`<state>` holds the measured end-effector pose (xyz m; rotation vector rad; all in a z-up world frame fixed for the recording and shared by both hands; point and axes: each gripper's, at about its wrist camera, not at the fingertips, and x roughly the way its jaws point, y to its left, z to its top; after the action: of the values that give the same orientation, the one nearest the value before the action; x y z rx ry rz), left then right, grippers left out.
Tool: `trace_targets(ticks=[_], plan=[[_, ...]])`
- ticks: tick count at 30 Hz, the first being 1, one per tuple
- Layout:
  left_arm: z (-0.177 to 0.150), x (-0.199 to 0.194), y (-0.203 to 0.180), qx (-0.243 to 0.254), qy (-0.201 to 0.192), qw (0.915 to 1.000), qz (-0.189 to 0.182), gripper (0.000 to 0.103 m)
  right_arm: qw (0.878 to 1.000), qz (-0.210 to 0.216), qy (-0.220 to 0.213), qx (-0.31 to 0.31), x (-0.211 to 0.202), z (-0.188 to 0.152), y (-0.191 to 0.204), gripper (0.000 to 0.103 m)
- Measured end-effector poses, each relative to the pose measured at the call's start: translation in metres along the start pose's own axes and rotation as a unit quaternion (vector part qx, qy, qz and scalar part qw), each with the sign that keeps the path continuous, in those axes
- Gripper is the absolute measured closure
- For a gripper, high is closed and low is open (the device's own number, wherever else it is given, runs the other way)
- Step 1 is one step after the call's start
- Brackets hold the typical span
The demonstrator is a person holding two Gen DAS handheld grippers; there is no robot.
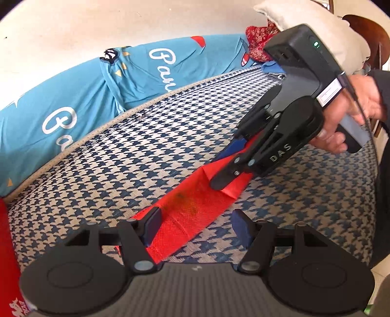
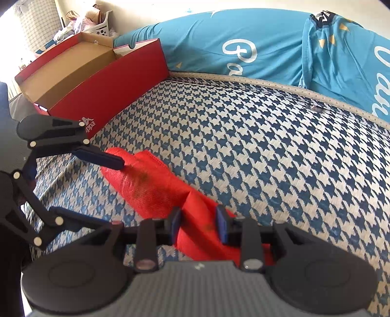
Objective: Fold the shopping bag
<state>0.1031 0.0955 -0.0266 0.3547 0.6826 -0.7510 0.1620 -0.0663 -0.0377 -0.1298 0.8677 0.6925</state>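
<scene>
The red shopping bag [image 1: 190, 209] lies folded into a long narrow strip on the blue-and-white houndstooth mat [image 1: 146, 146]. My left gripper [image 1: 196, 225] is open at the strip's near end. Its left pad [image 1: 152, 224] is at the bag's edge and its right pad [image 1: 240, 226] stands clear of it. A hand [image 1: 346, 114] holds my right gripper [image 1: 219, 181], which is shut on the far end of the strip. In the right wrist view the bag [image 2: 151, 185] bunches up between the right gripper's [image 2: 198, 224] blue pads. The left gripper [image 2: 112, 192] reaches in from the left, one finger over the bag's tip.
An open red shoebox [image 2: 97, 80] stands at the mat's far left corner. Blue printed cushions [image 2: 231, 48] line the mat's back edge. A white basket [image 2: 102, 24] sits behind the box. A cream pillow [image 1: 304, 19] and a red patterned cloth [image 1: 258, 41] lie at the far right.
</scene>
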Motion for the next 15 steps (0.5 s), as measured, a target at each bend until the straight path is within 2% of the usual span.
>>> trace_targets(ticks=[4, 9, 12, 15], plan=[[-0.001, 0.010, 0.000, -0.008, 0.002, 1.0000, 0.000, 0.033, 1.000, 0.001, 0.002, 0.003, 0.001, 0.001, -0.001, 0.076], [-0.006, 0.024, -0.009, 0.012, 0.011, 0.9998, 0.010, 0.019, 1.000, -0.002, 0.002, -0.001, 0.001, 0.002, -0.001, 0.075], [-0.006, 0.033, -0.010, -0.011, 0.012, 0.9999, 0.006, 0.011, 1.000, -0.005, 0.001, -0.007, 0.000, 0.002, -0.001, 0.074], [-0.005, 0.035, 0.000, -0.069, 0.002, 0.9975, -0.013, 0.011, 1.000, -0.012, -0.001, -0.015, 0.000, 0.001, 0.000, 0.068]])
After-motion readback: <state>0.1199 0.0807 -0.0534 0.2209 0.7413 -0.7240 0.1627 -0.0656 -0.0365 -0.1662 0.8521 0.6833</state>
